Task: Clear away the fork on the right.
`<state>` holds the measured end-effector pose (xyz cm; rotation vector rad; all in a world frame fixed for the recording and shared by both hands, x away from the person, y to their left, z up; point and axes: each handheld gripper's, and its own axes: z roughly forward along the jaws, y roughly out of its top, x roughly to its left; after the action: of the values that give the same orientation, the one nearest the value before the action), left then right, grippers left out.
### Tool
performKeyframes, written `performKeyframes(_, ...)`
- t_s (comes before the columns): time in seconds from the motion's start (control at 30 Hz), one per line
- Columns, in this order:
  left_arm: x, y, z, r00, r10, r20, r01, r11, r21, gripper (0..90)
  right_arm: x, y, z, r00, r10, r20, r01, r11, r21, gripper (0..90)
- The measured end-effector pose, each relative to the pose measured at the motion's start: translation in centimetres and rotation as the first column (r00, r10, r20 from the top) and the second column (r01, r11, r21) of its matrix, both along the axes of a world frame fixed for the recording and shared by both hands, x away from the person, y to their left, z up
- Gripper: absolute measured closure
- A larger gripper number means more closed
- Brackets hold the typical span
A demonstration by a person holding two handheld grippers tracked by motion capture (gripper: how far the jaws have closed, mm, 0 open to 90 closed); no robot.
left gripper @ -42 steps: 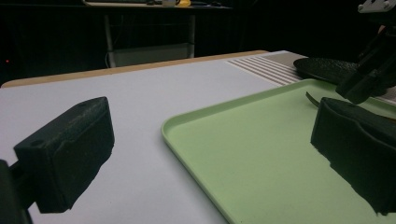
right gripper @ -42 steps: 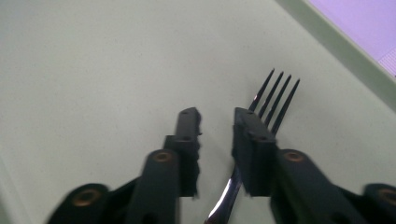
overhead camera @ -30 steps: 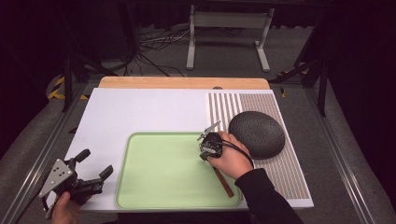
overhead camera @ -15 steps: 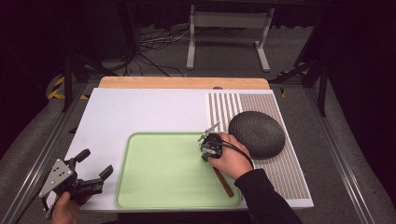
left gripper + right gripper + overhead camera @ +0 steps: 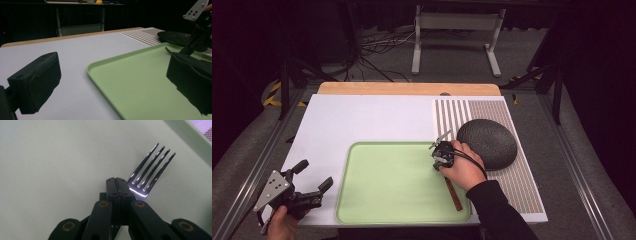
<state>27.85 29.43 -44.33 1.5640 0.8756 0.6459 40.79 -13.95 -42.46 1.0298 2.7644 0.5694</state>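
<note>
The right gripper [image 5: 117, 185], jaws pressed together, pinches the fork [image 5: 150, 167] over the green tray [image 5: 377, 210]; that narrow grip could let it twist or slip.

A shiny four-tined metal fork [image 5: 150, 173] with wooden handle lies on the green tray [image 5: 382, 190].

From above, you had the white board [image 5: 362, 125] and green tray [image 5: 397, 182] evenly and brightly lit, while the floor and surroundings beyond the table fell off into near black. In the left gripper view your near jaws were soft and out of focus, dark against the pale surface, and the far background was dim. In the right gripper view the fork [image 5: 150, 170] tines threw sharp white glare, and the tray under them looked flat and almost shadowless.
</note>
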Motion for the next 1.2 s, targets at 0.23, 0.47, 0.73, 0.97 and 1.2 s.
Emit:
performKeyframes(0.23, 0.0, 0.0, 0.0, 1.0000, 0.001, 0.001, -0.001, 1.0000, 0.000, 0.1, 0.1, -0.8, 0.0, 0.9996, -0.029, -0.004, 0.029, 0.9996, 0.005, 90.0)
performKeyframes(0.47, 0.0, 0.0, 0.0, 1.0000, 0.002, 0.001, -0.002, 1.0000, 0.000, 0.1, 0.2, -1.4, 0.1, 0.9986, -0.054, 0.000, 0.054, 0.9986, -0.004, 90.0)
performKeyframes(0.73, 0.0, 0.0, 0.0, 1.0000, 0.000, 0.001, 0.000, 1.0000, 0.000, 0.1, 0.2, -2.3, 0.1, 0.9958, -0.091, -0.008, 0.091, 0.9959, 0.002, 90.0)
performKeyframes(0.97, 0.0, 0.0, 0.0, 1.0000, 0.001, 0.001, -0.001, 1.0000, -0.001, 0.1, 0.2, -2.8, 0.1, 0.9932, -0.116, -0.011, 0.116, 0.9933, -0.001, 90.0)
performKeyframes(1.2, 0.1, -0.1, 0.0, 1.0000, -0.002, 0.000, 0.002, 1.0000, 0.003, 0.1, 0.2, -3.3, 0.1, 0.9909, -0.134, -0.008, 0.134, 0.9909, 0.009, 90.0)
